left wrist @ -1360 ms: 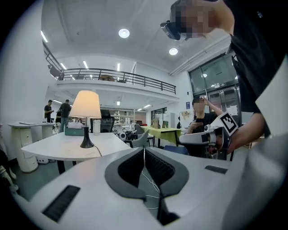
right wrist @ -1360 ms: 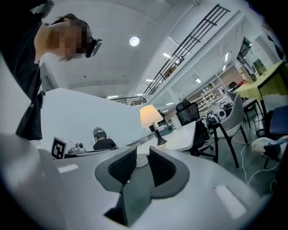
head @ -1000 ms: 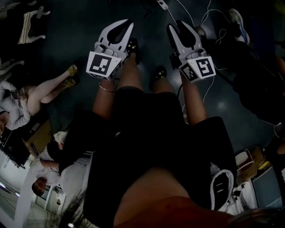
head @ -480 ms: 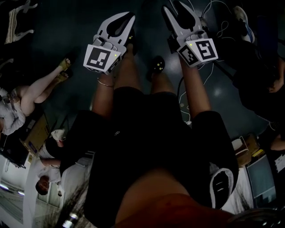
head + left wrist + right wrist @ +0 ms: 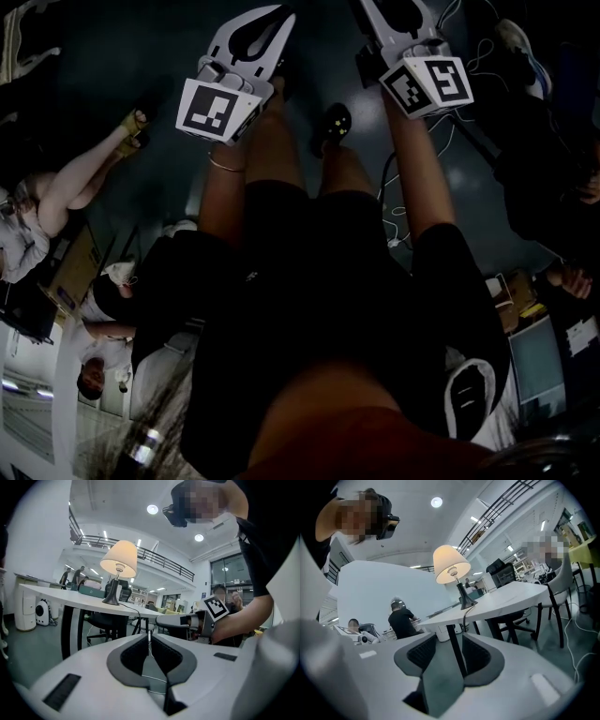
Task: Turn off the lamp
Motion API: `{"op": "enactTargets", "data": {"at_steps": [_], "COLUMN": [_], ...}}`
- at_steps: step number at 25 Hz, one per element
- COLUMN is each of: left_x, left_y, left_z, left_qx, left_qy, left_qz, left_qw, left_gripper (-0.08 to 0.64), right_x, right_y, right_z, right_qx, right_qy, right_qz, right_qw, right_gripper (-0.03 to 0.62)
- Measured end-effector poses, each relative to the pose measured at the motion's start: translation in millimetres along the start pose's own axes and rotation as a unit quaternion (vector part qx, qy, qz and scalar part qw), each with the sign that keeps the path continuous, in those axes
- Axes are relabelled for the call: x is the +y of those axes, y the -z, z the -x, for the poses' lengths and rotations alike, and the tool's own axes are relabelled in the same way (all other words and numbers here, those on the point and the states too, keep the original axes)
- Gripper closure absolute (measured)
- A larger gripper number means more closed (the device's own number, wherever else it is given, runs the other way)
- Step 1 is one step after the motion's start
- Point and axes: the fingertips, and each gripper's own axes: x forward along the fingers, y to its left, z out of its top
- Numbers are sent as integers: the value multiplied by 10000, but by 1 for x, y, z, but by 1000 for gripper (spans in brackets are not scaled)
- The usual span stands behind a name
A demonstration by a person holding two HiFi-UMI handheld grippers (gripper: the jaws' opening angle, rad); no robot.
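My left claw (image 5: 277, 15) (image 5: 149, 637) is closed, its pads together with nothing between them. My right claw (image 5: 399, 21) (image 5: 449, 642) has just been opening and its jaws stand wide apart. It holds nothing; only a far table leg shows through the gap. Both claws point nearly level, side by side, out over the floor.

The lamp (image 5: 117, 572) (image 5: 456, 577) stands upright on the white table (image 5: 65, 599) (image 5: 513, 596), its long axis vertical. The cone shade is on top, a thin stem below it, and the dark flared base sits flat on the table. The shade glows, so the lamp is lit. From the left claw it lies ahead, higher and off to the left. From the right claw it lies ahead and higher, almost in line with the gap. It is well apart from both claws.

A cord (image 5: 129, 607) (image 5: 465, 617) runs from the base over the table edge. In the left gripper view the right claw reaches in just to the right of my left claw's tips.
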Motion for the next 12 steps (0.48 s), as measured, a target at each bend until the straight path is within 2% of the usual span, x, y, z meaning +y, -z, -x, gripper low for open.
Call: {"op": "enactTargets", "data": {"at_steps": [5, 7, 12], "left_x": [21, 26, 35], "left_y": [1, 2, 6], "left_z": [2, 0, -9], "left_qx": [-1, 47, 51], "left_qy": [-18, 30, 145], "left_qz": [77, 136, 116], "left_qw": [10000, 9999, 9998], "left_gripper": [548, 503, 503], "right_x": [-6, -8, -18], "right_y": [4, 3, 9], "right_z": [-22, -30, -46], "right_qx": [73, 113, 193], "right_qy": [148, 177, 290], "right_qz": [40, 90, 195], "right_qw": [9999, 9997, 9992], "right_gripper": [448, 448, 446]}}
